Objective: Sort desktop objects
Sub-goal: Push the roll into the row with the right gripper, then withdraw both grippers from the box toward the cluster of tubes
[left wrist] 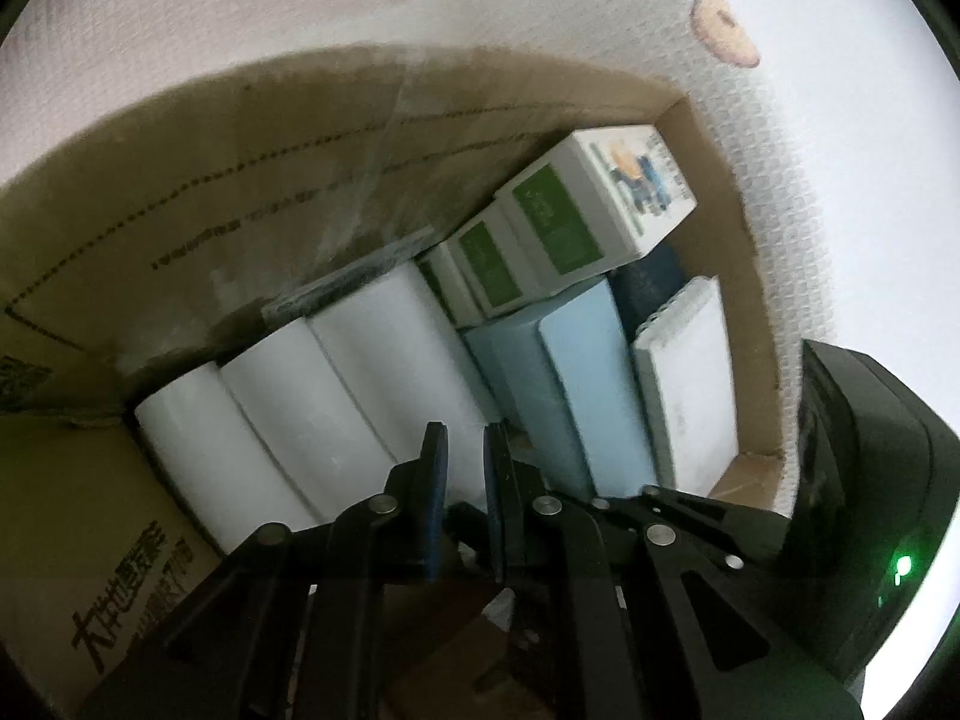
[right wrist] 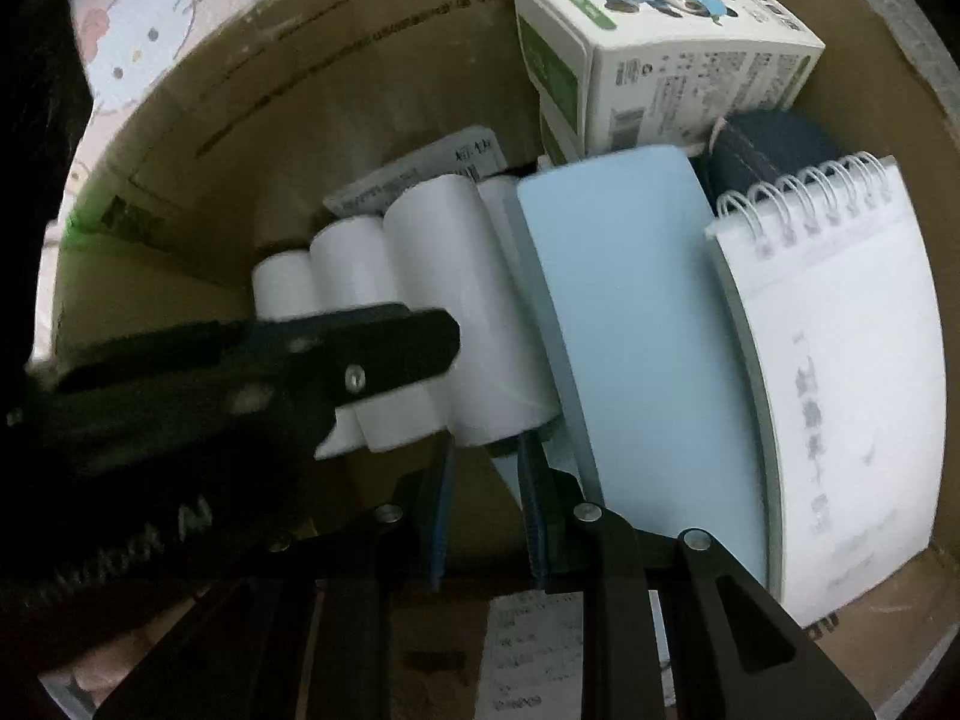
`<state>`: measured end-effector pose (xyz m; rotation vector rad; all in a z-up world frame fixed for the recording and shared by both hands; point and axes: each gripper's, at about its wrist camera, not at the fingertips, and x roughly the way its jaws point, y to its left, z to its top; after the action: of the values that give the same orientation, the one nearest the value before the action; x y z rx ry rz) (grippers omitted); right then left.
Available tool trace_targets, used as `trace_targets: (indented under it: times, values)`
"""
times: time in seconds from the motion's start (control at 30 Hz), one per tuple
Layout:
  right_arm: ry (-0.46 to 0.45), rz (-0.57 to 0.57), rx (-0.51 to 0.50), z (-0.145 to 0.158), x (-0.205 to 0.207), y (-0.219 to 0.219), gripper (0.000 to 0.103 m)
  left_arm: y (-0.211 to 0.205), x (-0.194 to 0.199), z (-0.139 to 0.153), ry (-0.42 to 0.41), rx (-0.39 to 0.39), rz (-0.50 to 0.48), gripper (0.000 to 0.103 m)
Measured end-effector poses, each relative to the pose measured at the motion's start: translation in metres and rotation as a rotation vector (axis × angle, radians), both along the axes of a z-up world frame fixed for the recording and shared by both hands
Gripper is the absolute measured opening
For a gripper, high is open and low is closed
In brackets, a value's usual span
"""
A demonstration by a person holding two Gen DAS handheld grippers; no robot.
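Note:
A cardboard box point(left wrist: 180, 192) holds sorted items: three white rolls point(left wrist: 288, 414), light blue boxes point(left wrist: 576, 372), green-and-white cartons point(left wrist: 576, 210), a spiral notepad point(left wrist: 690, 372) and a dark blue item point(left wrist: 648, 288). My left gripper point(left wrist: 465, 438) hovers over the rolls, jaws nearly closed with a small gap, holding nothing. In the right wrist view my right gripper point(right wrist: 483, 456) sits just below the nearest white roll point(right wrist: 462, 312), beside the light blue box point(right wrist: 636, 324), jaws narrowly apart and empty. The left gripper point(right wrist: 384, 354) crosses over the rolls there. The notepad point(right wrist: 840, 372) stands at the right.
The box stands on a white cloth point(left wrist: 600, 6) with cartoon prints point(right wrist: 144, 18). A black device with a green light point(left wrist: 888, 540) sits outside the box's right wall. A printed paper slip point(right wrist: 420, 174) lies behind the rolls, another label point(right wrist: 528, 654) on the box floor.

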<state>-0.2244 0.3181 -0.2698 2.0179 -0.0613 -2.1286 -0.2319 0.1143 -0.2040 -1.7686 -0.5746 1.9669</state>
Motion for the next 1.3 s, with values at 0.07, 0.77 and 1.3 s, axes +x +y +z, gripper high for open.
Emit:
trace_targets:
  times: [0.07, 0.77, 1.3]
  values:
    - [0.014, -0.004, -0.017, 0.001, -0.004, -0.001, 0.019, -0.002, 0.002, 0.001, 0.007, 0.010, 0.000, 0.012]
    - [0.137, 0.008, -0.017, 0.047, 0.001, -0.008, 0.019, -0.030, 0.032, 0.028, 0.143, -0.020, 0.021, 0.024]
    - [0.366, 0.030, 0.046, 0.113, 0.062, -0.017, 0.019, -0.052, 0.107, 0.132, 0.663, -0.129, -0.005, 0.010]
